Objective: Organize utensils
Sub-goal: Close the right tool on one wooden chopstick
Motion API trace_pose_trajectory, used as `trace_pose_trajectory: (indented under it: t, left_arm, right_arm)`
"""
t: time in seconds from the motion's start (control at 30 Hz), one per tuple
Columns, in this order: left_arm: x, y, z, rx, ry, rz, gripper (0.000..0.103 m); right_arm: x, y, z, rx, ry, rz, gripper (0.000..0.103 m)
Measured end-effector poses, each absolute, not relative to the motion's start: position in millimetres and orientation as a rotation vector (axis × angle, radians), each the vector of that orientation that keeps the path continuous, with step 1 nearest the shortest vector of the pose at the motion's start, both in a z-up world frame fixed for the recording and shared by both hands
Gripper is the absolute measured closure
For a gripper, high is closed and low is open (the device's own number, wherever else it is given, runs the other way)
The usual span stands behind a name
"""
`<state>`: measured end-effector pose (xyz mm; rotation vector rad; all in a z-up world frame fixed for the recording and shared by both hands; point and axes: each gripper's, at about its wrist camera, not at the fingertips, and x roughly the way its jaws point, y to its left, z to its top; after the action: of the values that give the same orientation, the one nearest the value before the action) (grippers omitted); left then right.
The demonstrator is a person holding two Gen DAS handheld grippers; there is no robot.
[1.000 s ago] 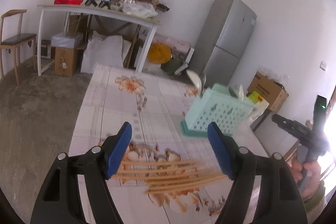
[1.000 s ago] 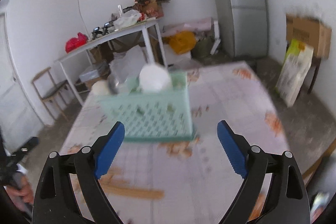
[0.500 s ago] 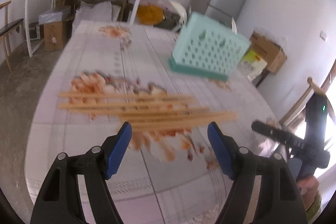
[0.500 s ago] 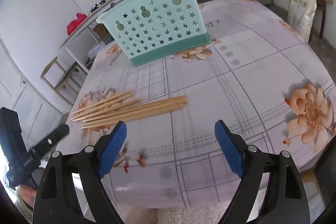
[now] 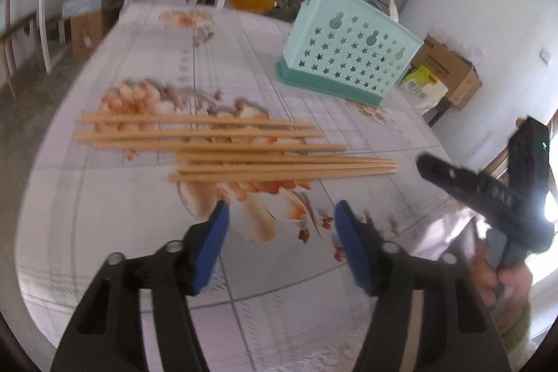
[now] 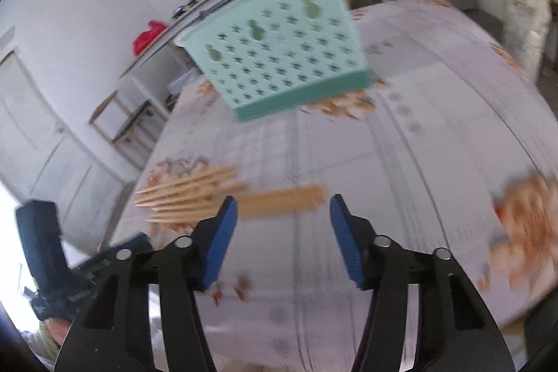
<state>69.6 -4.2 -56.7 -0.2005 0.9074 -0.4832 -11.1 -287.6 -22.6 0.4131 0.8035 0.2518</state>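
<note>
Left wrist view: table (image 5: 104, 204) seen from above its near edge, looking down and across toward the far wall; chopsticks (image 5: 237, 149) at mid frame, close. Basket (image 5: 348, 58) placed upper right, farther off. Right wrist view: same table (image 6: 436, 135) viewed from a neighbouring edge, tilted, heavily blurred. Shared by both: chopsticks (image 6: 209, 194), basket (image 6: 279, 58), flowered cloth. Each handheld device is caught at the other view's edge.

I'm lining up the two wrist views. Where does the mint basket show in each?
Left wrist: basket, upper right of centre, beyond the chopsticks.
Right wrist: basket, upper centre, tilted, blurred.
Shared landmark: the chopsticks lying on the table between camera and basket.
</note>
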Motion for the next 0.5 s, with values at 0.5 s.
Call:
trace_pose_trajectory:
  t: [0.5]
  left_arm:
    - [95.7, -3.5, -70.2, -0.448, 0.975, -0.523, 0.073]
  right_arm:
    - [118.7, -158.7, -34.8, -0.085, 1.074, 0.624, 0.076]
